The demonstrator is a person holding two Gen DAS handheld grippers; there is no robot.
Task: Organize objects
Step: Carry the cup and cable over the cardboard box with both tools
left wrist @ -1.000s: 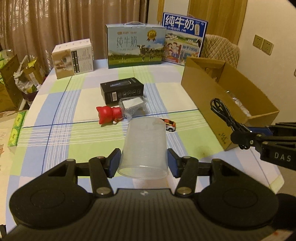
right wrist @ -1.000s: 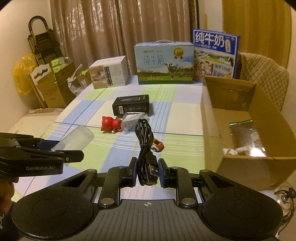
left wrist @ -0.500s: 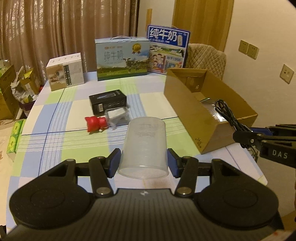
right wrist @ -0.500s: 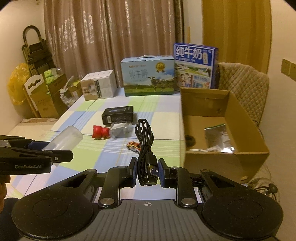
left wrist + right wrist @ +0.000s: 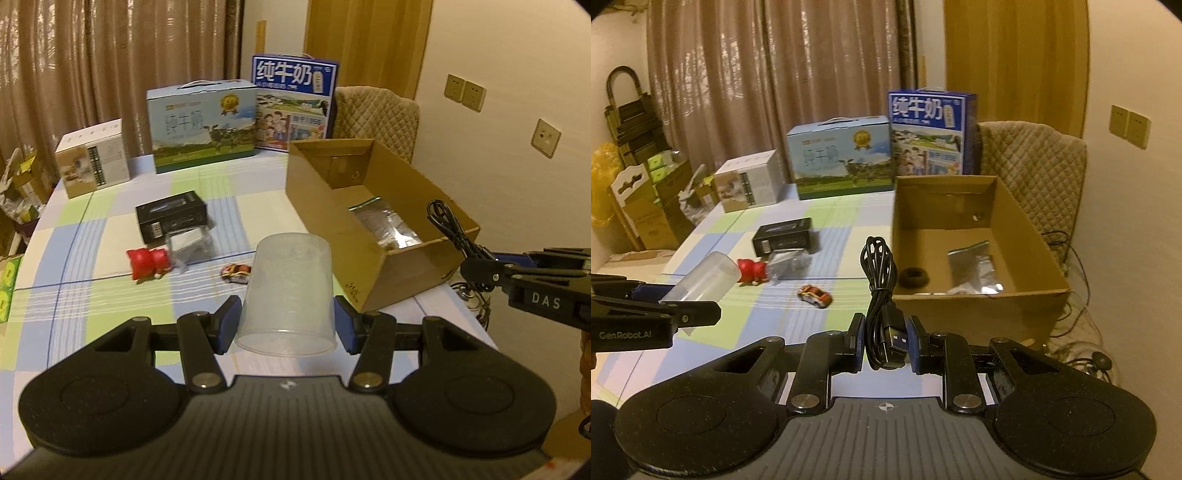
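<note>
The desk [image 5: 110,221], under a checked blue, green and white cloth, fills the middle of both views. At its right edge stands an open cardboard box [image 5: 1027,225], with a silvery bag [image 5: 973,266] and a dark ring [image 5: 914,277] on its floor. Along the far side, upper centre of the frame, sit two milk cartons [image 5: 201,125] and a smaller white box [image 5: 94,158]. A black box [image 5: 171,216] lies mid-desk, with a clear packet [image 5: 192,243] just in front of it and a red toy [image 5: 147,260] beside that. A small toy car [image 5: 814,294] sits nearer, apart from them.

The left tongs [image 5: 286,325] grip a translucent plastic cup [image 5: 290,288] by its sides, above the desk in the lower centre. The right tongs [image 5: 884,341] are pinched narrowly on a bundled black USB cable [image 5: 881,280], held just left of the box's near corner.
</note>
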